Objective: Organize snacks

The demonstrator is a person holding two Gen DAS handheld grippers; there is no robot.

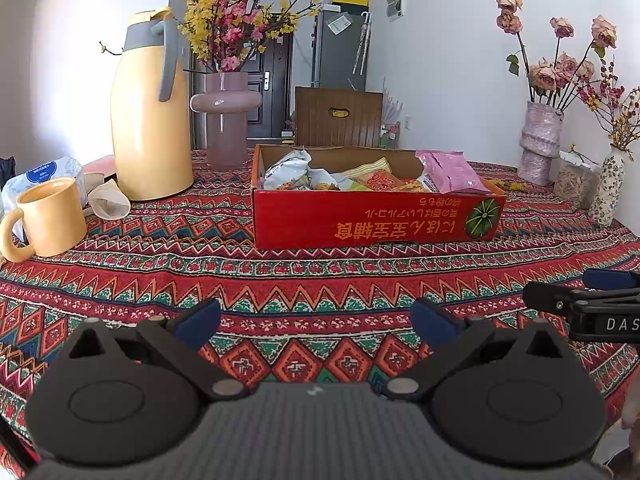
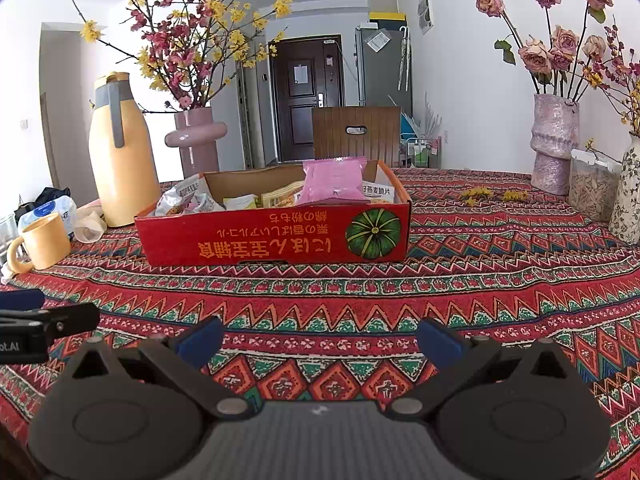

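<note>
1. The left gripper [image 1: 316, 322] hovered over the patterned worktop [image 1: 304, 280]; its jaws stood wide apart, holding nothing.
2. The right gripper [image 2: 320, 340] hovered likewise, jaws spread and empty.
3. The red cardboard box [image 2: 276, 232] sat on the worktop ahead of both grippers, well apart from them.
4. Snack packets [image 1: 320, 178] lay inside the box; a pink packet [image 2: 334, 184] leaned at its right end.
5. A yellow jug [image 1: 150, 120] and a yellow mug [image 1: 50, 218] stood left of the box.

cloth [image 1: 320, 280] before box [image 1: 360, 220] bare; mug [image 1: 48, 216], jug [image 1: 148, 120] crowd left
</note>
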